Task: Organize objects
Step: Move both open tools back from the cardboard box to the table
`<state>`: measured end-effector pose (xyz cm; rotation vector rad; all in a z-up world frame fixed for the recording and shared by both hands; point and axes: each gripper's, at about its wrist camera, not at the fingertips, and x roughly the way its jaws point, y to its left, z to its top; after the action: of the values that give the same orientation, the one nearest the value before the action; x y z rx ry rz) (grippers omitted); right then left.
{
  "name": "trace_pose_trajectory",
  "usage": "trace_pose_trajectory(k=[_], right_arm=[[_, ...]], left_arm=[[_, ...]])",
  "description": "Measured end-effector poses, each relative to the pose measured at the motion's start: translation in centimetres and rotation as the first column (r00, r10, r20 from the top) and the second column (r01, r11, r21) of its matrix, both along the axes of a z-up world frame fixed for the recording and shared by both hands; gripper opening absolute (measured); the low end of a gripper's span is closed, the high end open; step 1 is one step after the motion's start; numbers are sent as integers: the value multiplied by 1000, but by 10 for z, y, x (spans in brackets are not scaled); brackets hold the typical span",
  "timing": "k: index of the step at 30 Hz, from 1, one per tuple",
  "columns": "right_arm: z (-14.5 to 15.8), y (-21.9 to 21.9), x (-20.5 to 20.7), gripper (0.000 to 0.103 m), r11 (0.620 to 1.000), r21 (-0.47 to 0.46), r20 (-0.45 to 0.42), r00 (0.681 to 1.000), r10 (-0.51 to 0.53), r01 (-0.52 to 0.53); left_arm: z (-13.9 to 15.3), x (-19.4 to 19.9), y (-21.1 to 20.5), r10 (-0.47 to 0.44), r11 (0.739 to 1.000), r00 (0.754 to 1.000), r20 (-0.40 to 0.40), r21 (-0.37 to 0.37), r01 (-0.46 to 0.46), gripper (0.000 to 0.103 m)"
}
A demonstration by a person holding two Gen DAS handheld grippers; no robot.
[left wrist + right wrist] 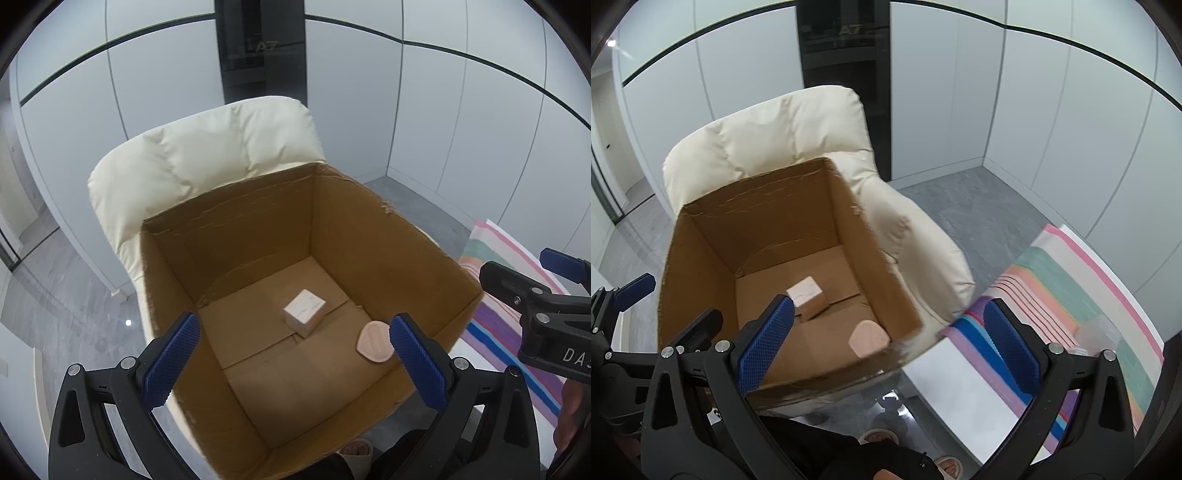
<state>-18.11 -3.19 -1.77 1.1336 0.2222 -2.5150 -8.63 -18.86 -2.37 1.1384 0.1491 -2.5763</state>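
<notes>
Blue, diamond-textured pads on black plastic arms filled the foreground of both wrist views. Seen from its own camera, the left hand-held gripper (295, 363) stood wide open with nothing between its pads, hanging above the near part of an open cardboard box (388, 236). The right hand-held gripper (888, 347) was likewise spread fully, empty, over the box's near right corner and the edge of a striped cloth (1082, 295). In the left view the right tool's black body showed white letters reading "DA", the rest cut off by the frame edge.

The box was plain brown corrugated board with rough, torn top edges and flaps meeting in seams across its floor. On that floor lay a small white cube-shaped carton (304, 312) with faint print too small to read, tilted slightly on a flap seam. Near it, toward the box's right wall, lay a flat, rounded, pale pink piece (375, 341) with fine ridges on its face.

The box sat on a cream, puffy, quilted armchair (207, 147). Behind it, smooth white wall panels flanked a dark panel (264, 48) marked "A7". The cloth carried bands of pink, teal, peach, purple and blue and lay over a white worktop (960, 398). Grey marbled floor (70, 295) showed below, with sandalled toes (879, 437) at the bottom edge.
</notes>
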Motion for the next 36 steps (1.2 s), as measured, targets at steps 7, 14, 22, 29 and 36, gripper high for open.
trace_pose_trajectory(k=[7,14,22,29,36], right_arm=[[-2,28,-4,103,998,-8,21,998,-57,57],[-2,56,-4,103,995,-16,23,995,-101,102],[1,93,0,103,988,-19,18,988,-155,156],[2,125,3,103,977,-24,15,977,-211,211],[3,158,6,103,963,-22,12,963,-270,270]], left_arm=[[2,-11,21,-43,999,999,-8,0,43,103],[1,-20,43,-88,996,996,-9,25,88,103],[3,-28,77,-167,986,986,-21,26,167,103],[5,-35,101,-222,974,975,-31,32,223,103],[5,-42,128,-277,960,960,-31,39,278,103]])
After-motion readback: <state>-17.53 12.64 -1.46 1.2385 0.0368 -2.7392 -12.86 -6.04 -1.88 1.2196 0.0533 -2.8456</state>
